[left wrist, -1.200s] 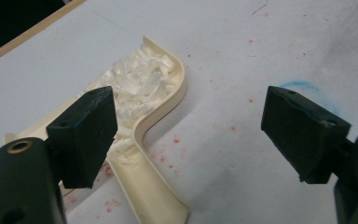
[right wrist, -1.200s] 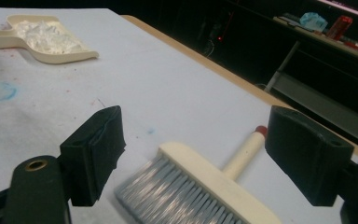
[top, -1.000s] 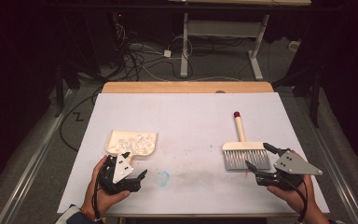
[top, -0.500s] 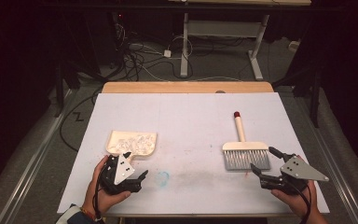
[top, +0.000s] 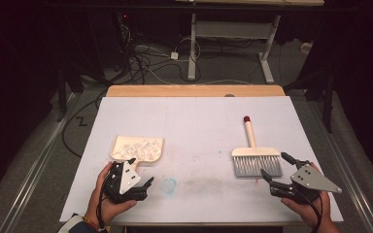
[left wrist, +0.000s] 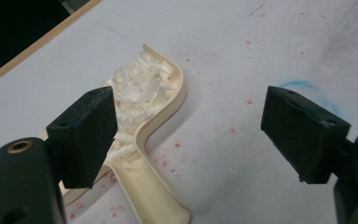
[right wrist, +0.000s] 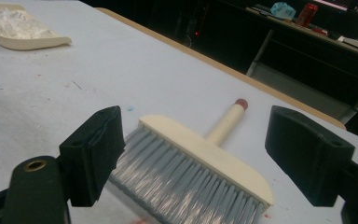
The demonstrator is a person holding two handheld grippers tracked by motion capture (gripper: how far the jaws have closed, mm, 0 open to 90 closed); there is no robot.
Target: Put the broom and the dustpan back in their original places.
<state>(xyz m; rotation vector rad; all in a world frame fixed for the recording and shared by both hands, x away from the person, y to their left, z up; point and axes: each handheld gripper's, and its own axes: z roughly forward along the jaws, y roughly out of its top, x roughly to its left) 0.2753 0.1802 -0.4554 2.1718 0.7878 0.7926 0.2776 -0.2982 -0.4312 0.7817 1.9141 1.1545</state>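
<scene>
Both grippers sit at the near edge of the tabletop [top: 194,116], jaws spread wide, nothing held. My left gripper [top: 141,174] hangs just beside the dustpan [top: 137,148], near its handle end; in the left gripper view the dustpan [left wrist: 154,140] handle runs down toward my left jaw, not between the jaws. The pan is full of white shreds [left wrist: 140,88], so the sweeping looks finished or close to it. My right gripper [top: 273,170] is just behind the brush [top: 255,158], at its bristle end; in the right gripper view the grey bristles [right wrist: 186,186] lie between the jaws and the handle with its red tip [right wrist: 241,103] points away from me.

My read: both tools lie flat on the tabletop, apart from the jaws. If I pick up again, I don't clamp bristles, they squash and slip. I go over the head to the round handle and close across it. For the dustpan I shift left so the handle sits centred between the jaws, grip low on it, lift level so the shreds stay in. Farther out there's a faint blue ring [top: 169,184] and red specks on the white sheet, then the wooden back edge [top: 194,91].
</scene>
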